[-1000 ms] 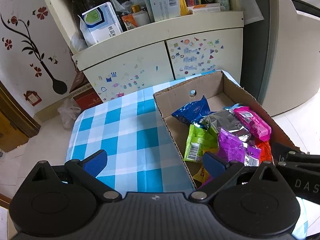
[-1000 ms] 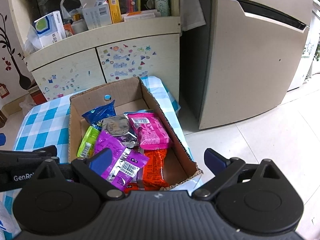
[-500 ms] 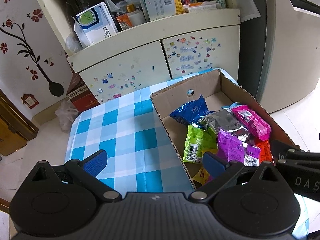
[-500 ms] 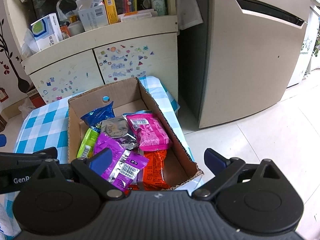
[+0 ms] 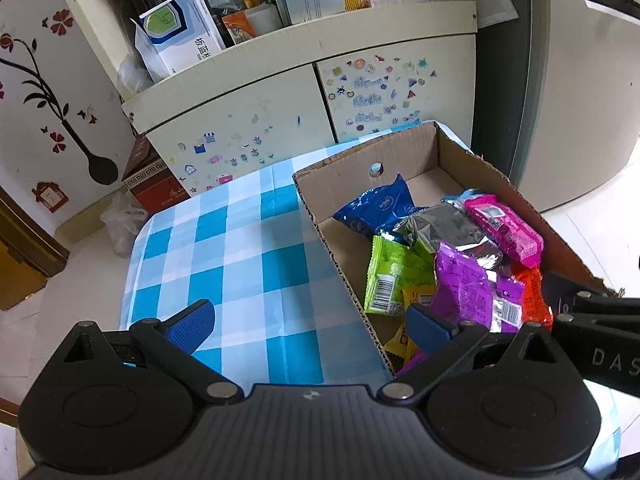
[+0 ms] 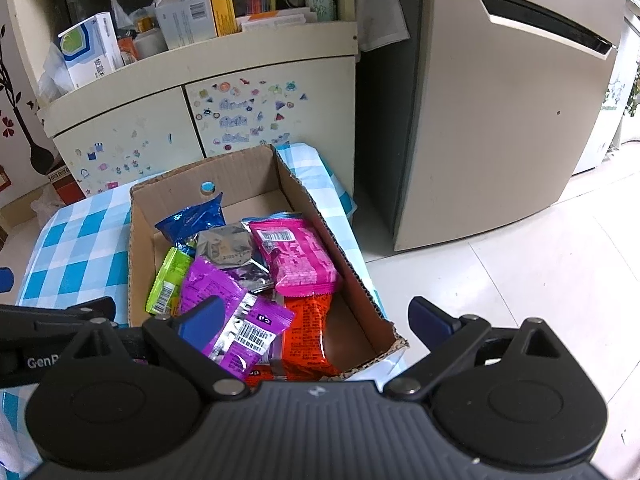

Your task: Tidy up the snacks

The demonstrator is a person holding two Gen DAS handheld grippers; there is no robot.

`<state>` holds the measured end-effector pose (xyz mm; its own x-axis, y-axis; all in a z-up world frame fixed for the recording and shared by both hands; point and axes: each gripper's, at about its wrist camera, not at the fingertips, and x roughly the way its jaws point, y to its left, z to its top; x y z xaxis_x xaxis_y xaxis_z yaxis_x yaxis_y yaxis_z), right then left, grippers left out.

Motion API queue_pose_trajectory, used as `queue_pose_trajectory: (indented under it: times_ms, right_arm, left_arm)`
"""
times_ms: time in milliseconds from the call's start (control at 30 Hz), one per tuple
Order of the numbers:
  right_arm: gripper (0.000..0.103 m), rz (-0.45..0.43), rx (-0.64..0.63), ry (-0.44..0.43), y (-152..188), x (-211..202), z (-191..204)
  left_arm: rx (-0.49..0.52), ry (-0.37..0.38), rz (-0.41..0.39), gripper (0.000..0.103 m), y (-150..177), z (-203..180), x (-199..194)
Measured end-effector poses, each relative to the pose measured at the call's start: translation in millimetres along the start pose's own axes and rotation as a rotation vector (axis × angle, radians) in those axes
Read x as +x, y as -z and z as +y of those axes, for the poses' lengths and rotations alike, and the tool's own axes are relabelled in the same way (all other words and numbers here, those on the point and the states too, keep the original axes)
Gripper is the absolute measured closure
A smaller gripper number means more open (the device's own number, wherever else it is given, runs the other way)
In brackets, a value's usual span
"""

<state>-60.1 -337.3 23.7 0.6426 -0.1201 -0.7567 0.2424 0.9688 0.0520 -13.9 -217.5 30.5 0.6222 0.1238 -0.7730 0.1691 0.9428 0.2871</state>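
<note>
Fridge (image 6: 500, 120) right of cream cabinet (image 5: 304, 92); cluttered shelf above. Checked blue-white worktop (image 5: 240, 240) carries cardboard box (image 6: 320, 220) at right side. Snack packets (image 6: 296, 256) piled inside box. Left gripper (image 5: 308, 320), right gripper (image 6: 316, 316): fingers spread, holding nothing. Versus earlier frame: views slightly shifted, packets unmoved.

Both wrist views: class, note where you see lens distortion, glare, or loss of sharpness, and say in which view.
Left wrist view: the cabinet bows with fisheye curvature; the silver packet glints; the cardboard box stays sharp. Right wrist view: the fridge edges curve, daylight whitens the floor, and the orange packet shows foil glare.
</note>
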Motion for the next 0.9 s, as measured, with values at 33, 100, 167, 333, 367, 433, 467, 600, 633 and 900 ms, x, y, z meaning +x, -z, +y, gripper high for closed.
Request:
queue_pose_trajectory:
  times_ms: [33, 100, 167, 333, 367, 433, 467, 600, 633, 900]
  right_arm:
    - [0.005, 0.000, -0.004, 0.001, -0.1, 0.4, 1.1]
    - [0.005, 0.000, -0.015, 0.006, -0.1, 0.8, 3.6]
    - [0.005, 0.003, -0.021, 0.006, 0.0, 1.6, 5.2]
    - [0.005, 0.015, -0.029, 0.007, 0.5, 4.5, 8.4]
    - [0.005, 0.017, -0.031, 0.007, 0.7, 5.0, 9.3]
    - [0.005, 0.021, -0.036, 0.007, 1.3, 5.9, 11.1]
    - [0.005, 0.022, -0.040, 0.008, 1.2, 6.6, 12.1]
    - [0.005, 0.026, -0.046, 0.014, 1.8, 9.0, 15.4]
    - [0.005, 0.028, -0.046, 0.018, 1.8, 9.9, 15.9]
    - [0.005, 0.043, -0.027, 0.058, -1.2, 19.4, 14.3]
  left_arm:
    - [0.007, -0.002, 0.000, 0.000, 0.6, 0.0, 0.4]
    - [0.018, 0.000, 0.001, 0.000, 1.6, 0.6, 1.9]
    - [0.020, 0.009, 0.009, 0.000, 2.5, 2.7, 4.2]
    - [0.040, 0.023, 0.021, 0.000, 4.7, 4.8, 8.6]
    - [0.045, 0.024, 0.019, 0.000, 5.4, 4.7, 8.9]
    - [0.049, 0.032, 0.020, 0.000, 6.6, 6.2, 10.2]
    - [0.048, 0.037, 0.021, 0.000, 7.0, 7.4, 11.0]
    - [0.037, 0.057, 0.025, 0.000, 7.6, 10.8, 17.3]
    - [0.034, 0.064, 0.029, 0.000, 7.4, 11.1, 19.6]
    - [0.045, 0.088, 0.020, 0.000, 2.0, 5.9, 30.6]
